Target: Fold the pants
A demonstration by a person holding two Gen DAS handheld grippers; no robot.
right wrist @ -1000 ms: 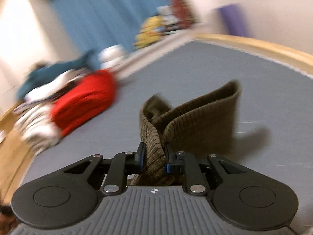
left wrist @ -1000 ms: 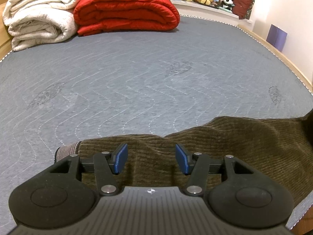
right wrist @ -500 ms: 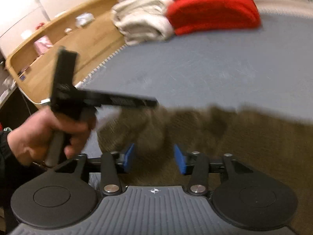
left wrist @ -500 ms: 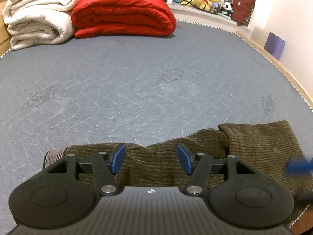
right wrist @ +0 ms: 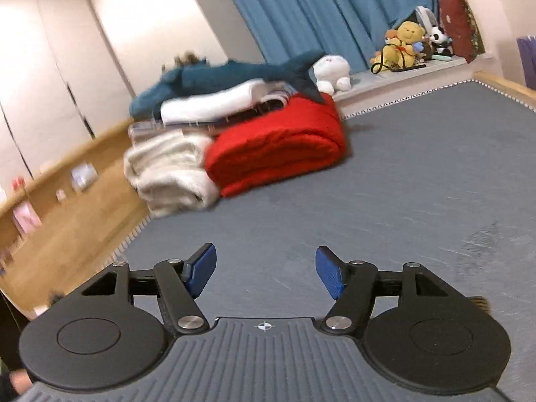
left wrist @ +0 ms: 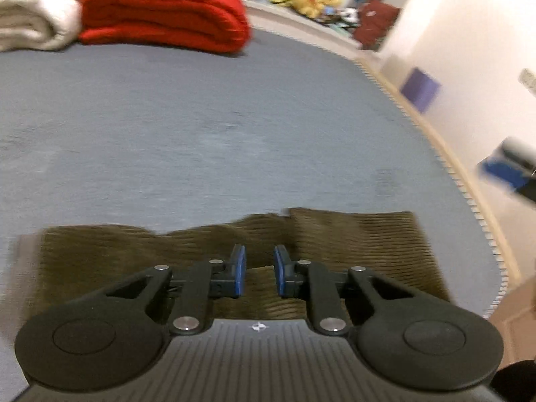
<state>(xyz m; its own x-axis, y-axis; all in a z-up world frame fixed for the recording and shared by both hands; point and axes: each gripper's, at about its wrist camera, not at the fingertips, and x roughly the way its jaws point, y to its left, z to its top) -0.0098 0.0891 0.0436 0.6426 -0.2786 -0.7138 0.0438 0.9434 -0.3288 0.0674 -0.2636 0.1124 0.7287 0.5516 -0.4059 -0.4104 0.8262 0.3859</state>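
The brown corduroy pants (left wrist: 351,244) lie folded flat on the grey mattress (left wrist: 201,140), right below my left gripper (left wrist: 259,273). Its blue pads stand a narrow gap apart with nothing between them, above the pants' near edge. My right gripper (right wrist: 266,273) is wide open and empty, held above the mattress (right wrist: 418,184); only a sliver of the pants (right wrist: 479,301) shows at its right. The right gripper also shows blurred at the right edge of the left wrist view (left wrist: 509,171).
A folded red blanket (right wrist: 278,147) and cream blankets (right wrist: 167,171) are stacked at the far end, with a blue shark plush (right wrist: 217,77) on top. Plush toys (right wrist: 408,43) sit on the sill. A wooden bed rail (right wrist: 67,207) runs on the left, a wall (left wrist: 469,67) on the right.
The right gripper let go of the pants leg, opened wide and swung up and away. The pants now lie folded over. The left gripper's jaws have narrowed.
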